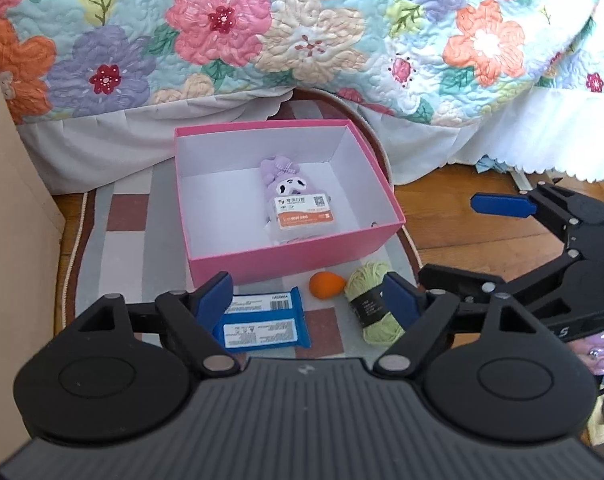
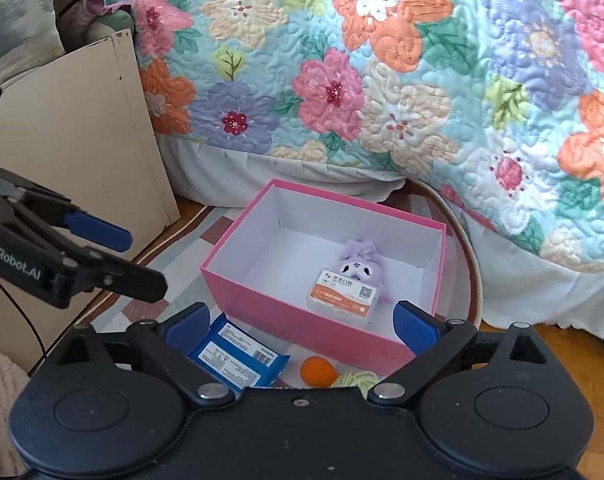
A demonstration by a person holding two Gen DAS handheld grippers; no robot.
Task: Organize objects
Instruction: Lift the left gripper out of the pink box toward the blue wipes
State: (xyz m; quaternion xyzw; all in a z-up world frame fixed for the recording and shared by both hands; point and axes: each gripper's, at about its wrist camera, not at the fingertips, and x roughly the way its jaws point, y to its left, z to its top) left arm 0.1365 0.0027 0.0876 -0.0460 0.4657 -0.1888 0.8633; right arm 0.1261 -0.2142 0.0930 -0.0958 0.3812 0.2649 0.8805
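Left gripper (image 1: 308, 300), right gripper (image 2: 299, 326) – wide, empty

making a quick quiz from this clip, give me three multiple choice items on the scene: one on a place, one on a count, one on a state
1. Where does the purple plush toy lie?
A. on the rug beside the yarn
B. inside the pink box
C. on the bed quilt

2. How many loose things lie on the rug in front of the box?
A. one
B. three
C. five

3. How does the left claw stand?
A. open, holding nothing
B. shut on the orange ball
C. shut on the box rim

Answers
1. B: the plush lies on the box's white floor, under a small clear case with an orange label.
2. B: the blue packet, the orange ball and the green yarn.
3. A: its blue fingers stand wide apart with nothing pressed between them.
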